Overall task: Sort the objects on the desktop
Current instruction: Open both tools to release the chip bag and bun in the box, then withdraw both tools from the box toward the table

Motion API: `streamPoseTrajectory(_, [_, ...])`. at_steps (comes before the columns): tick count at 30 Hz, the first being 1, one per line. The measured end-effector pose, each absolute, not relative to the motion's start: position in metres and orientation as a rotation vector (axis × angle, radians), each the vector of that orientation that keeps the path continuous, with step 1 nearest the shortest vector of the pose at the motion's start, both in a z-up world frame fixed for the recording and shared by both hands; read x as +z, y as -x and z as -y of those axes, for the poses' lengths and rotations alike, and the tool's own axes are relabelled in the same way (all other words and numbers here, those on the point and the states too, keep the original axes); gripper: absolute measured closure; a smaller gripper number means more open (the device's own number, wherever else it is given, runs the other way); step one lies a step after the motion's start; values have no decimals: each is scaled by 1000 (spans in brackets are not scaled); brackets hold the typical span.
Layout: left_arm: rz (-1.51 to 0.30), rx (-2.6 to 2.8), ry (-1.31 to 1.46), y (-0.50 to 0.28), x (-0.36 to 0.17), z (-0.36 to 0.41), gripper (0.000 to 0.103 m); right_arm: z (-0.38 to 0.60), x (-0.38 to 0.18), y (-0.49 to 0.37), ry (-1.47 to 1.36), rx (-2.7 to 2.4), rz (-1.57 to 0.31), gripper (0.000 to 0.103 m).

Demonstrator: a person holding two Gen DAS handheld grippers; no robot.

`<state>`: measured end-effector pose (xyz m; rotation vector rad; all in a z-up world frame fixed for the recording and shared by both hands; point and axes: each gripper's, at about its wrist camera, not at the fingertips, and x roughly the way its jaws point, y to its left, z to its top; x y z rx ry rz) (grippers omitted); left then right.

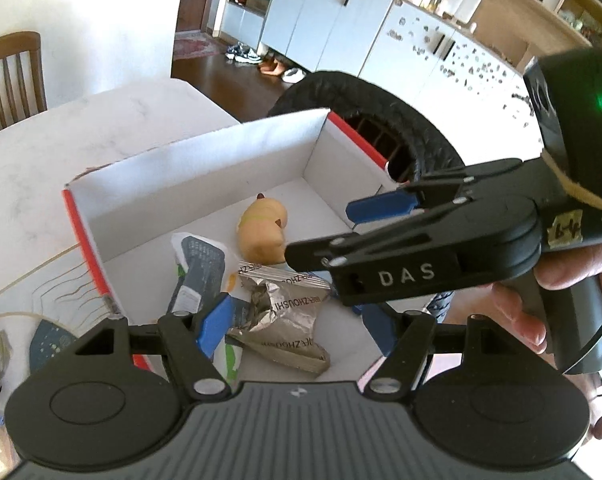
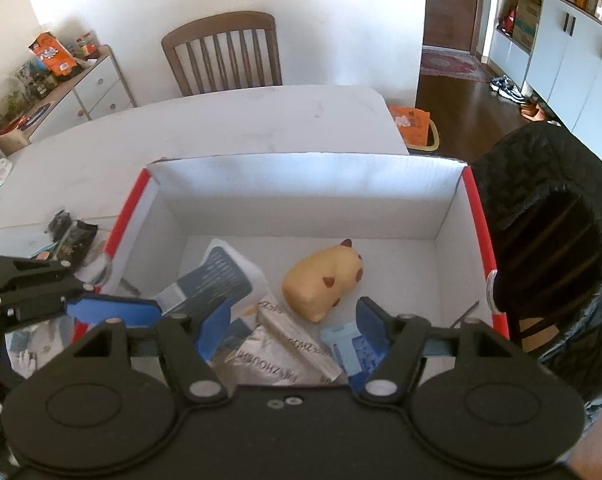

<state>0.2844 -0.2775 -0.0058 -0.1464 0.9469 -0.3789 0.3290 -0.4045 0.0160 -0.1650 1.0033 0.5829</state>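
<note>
A white cardboard box with red rims [image 1: 205, 168] [image 2: 301, 184] stands on the white table. Inside lie a yellow squishy animal toy [image 1: 263, 228] [image 2: 321, 280], a silver foil packet [image 1: 277, 308] [image 2: 273, 356] and a dark blue-and-white packet [image 1: 199, 268] [image 2: 217, 280]. A light blue packet [image 2: 345, 346] lies by the right finger in the right wrist view. My left gripper [image 1: 293, 330] is open and empty above the box's near end. My right gripper [image 2: 291, 326] is open and empty over the box; in the left wrist view it [image 1: 353, 220] enters from the right.
Loose packets and dark items [image 2: 69, 236] lie on the table left of the box. A chair draped with a black quilted jacket [image 2: 557, 248] stands right of the box. A wooden chair [image 2: 221, 56] stands at the table's far side.
</note>
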Motion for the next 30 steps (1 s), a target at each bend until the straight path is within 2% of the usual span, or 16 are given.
streamPoseTrajectory(14, [-884,-399,152,-247,12,255,33,400,42,-289,141,582,-956,34])
streamPoseTrajectory(20, [-871,-391,182,-234,18,240,32,392,52,-269,156,584,-904,30])
streamPoseTrajectory(30, [-837,-350,207,-209,24,204,20,373,61,-241,123,572,-856,23])
